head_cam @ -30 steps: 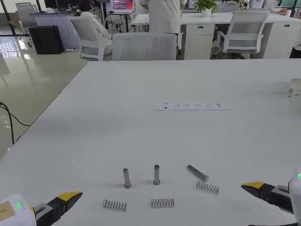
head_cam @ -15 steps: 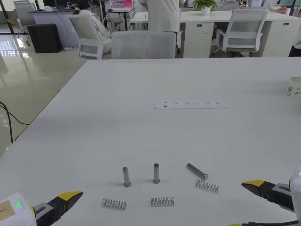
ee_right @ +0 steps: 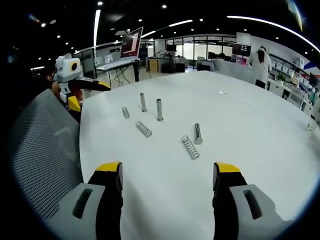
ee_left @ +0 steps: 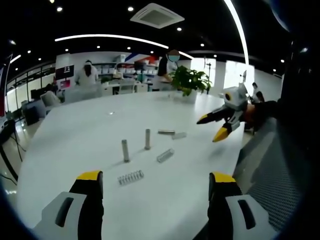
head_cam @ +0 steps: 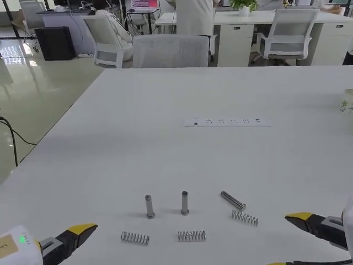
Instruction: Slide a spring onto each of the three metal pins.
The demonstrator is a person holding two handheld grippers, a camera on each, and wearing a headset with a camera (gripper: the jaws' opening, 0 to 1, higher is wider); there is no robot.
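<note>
Two metal pins (head_cam: 149, 206) (head_cam: 185, 203) stand upright on the white table (head_cam: 165, 143). A third pin (head_cam: 232, 200) lies on its side to their right. Three loose springs (head_cam: 135, 238) (head_cam: 191, 236) (head_cam: 244, 218) lie flat just in front of the pins, none of them on a pin. My left gripper (ee_left: 155, 176) is open and empty, low at the near left of the pins. My right gripper (ee_right: 168, 167) is open and empty at the near right, with the lying pin (ee_right: 197, 133) and a spring (ee_right: 189, 147) ahead of it.
A white power strip (head_cam: 227, 122) lies mid-table beyond the pins. A grey chair (head_cam: 171, 51) stands at the table's far edge, with desks and more chairs behind it. A cup (head_cam: 347, 105) sits at the right edge. The floor drops away to the left.
</note>
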